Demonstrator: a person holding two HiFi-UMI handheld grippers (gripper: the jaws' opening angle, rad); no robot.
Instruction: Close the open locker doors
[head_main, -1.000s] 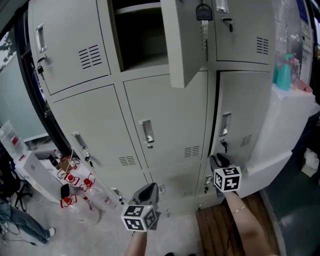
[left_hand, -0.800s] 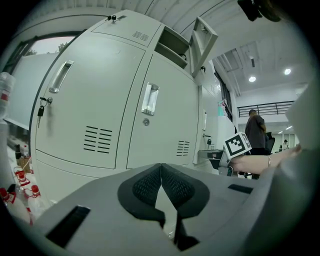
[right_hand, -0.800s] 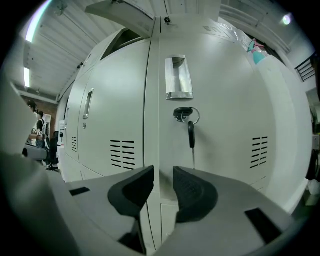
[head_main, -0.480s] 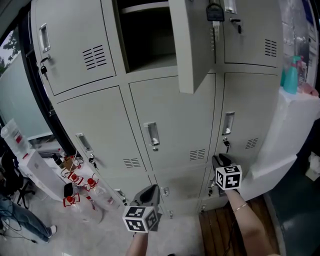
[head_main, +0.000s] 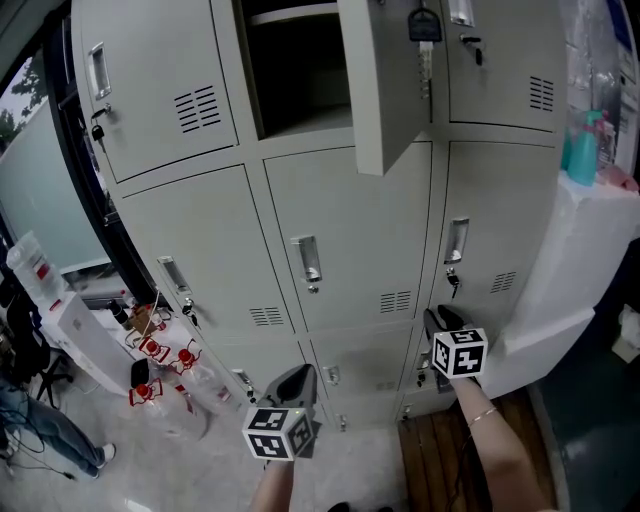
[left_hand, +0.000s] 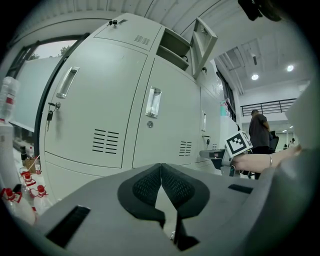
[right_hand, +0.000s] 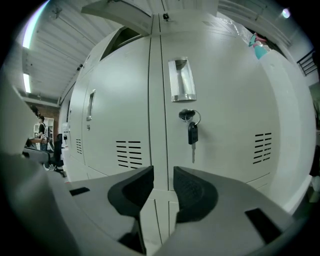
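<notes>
While the pale grey metal locker door hangs open, left gripper is closed, empty; right gripper slightly parted, empty.

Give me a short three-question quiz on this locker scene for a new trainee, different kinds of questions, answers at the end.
1. True or false: the left gripper has its jaws together.
2. Which locker door stands open? A) top middle B) middle left C) bottom right
3. Fill in: in the right gripper view, a ____ hangs from the lock below the handle.
Key: 1 true; 2 A; 3 key.
</notes>
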